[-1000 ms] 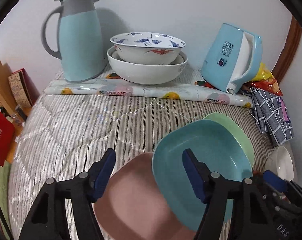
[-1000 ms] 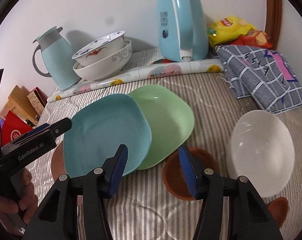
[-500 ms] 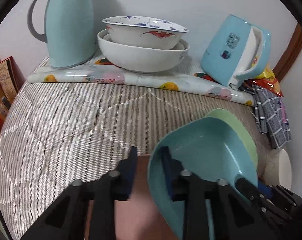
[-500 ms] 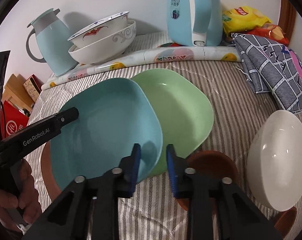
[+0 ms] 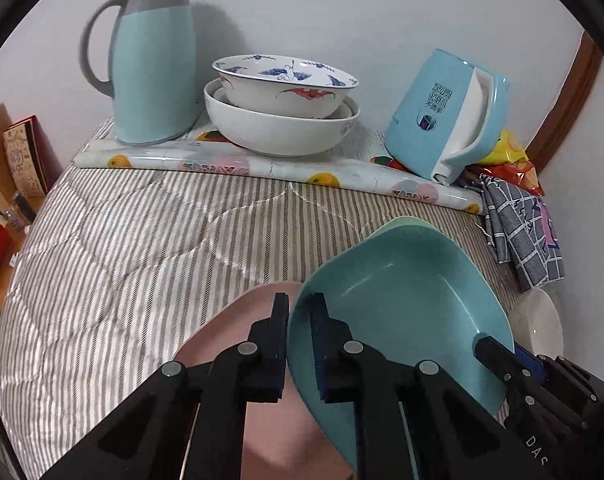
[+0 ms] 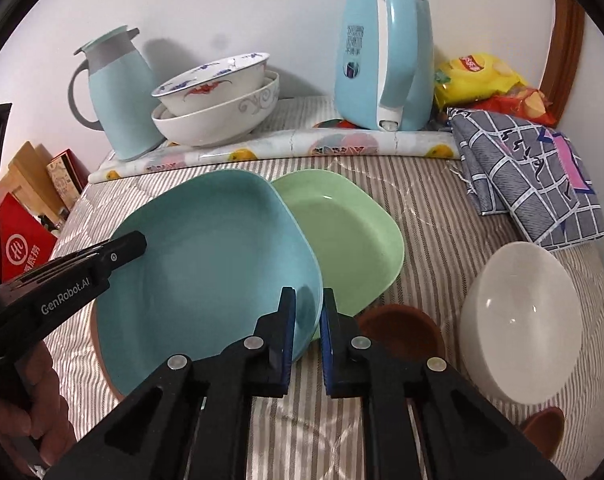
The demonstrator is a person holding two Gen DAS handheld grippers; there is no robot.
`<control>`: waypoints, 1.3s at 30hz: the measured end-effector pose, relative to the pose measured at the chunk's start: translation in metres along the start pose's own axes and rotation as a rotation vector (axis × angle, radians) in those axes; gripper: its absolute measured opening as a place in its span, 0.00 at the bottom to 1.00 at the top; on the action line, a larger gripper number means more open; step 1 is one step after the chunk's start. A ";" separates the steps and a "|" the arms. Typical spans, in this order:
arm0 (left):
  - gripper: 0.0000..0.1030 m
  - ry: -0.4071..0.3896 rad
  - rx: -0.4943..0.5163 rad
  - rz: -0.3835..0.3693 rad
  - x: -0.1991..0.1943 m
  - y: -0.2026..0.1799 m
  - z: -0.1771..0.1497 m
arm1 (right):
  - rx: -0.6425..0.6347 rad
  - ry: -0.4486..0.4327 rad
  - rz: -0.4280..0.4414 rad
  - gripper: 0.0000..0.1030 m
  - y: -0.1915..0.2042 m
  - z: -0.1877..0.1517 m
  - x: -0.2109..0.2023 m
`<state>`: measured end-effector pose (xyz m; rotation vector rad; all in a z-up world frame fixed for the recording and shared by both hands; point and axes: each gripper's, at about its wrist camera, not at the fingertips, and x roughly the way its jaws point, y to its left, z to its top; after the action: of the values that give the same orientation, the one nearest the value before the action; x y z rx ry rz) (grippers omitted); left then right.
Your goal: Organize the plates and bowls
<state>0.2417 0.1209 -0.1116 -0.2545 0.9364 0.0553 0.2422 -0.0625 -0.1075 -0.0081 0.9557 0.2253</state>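
Note:
A teal plate lies tilted over a pink plate on its left and a green plate on its right. My left gripper is shut on the teal plate's left rim. My right gripper is shut on the teal plate's near right rim. A white bowl and a brown dish sit to the right. Two nested patterned bowls stand at the back.
A teal thermos jug and a teal kettle stand on a fruit-print mat by the wall. A checked cloth and snack bags lie at the back right. Boxes are at the left edge.
Both grippers went from wide open to shut on the teal plate's rim. The teal plate's left side has lifted a little off the pink plate.

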 end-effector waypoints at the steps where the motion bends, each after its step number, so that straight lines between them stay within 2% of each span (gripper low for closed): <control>1: 0.11 -0.003 -0.002 0.002 -0.004 0.002 -0.002 | -0.002 -0.002 0.002 0.11 0.002 -0.002 -0.003; 17: 0.11 -0.030 -0.057 0.049 -0.042 0.037 -0.031 | -0.051 -0.015 0.052 0.11 0.039 -0.028 -0.025; 39: 0.11 0.026 -0.104 0.102 -0.027 0.066 -0.048 | -0.103 0.060 0.079 0.11 0.063 -0.040 0.002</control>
<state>0.1773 0.1751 -0.1301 -0.3040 0.9732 0.1951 0.1986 -0.0044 -0.1258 -0.0723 1.0038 0.3492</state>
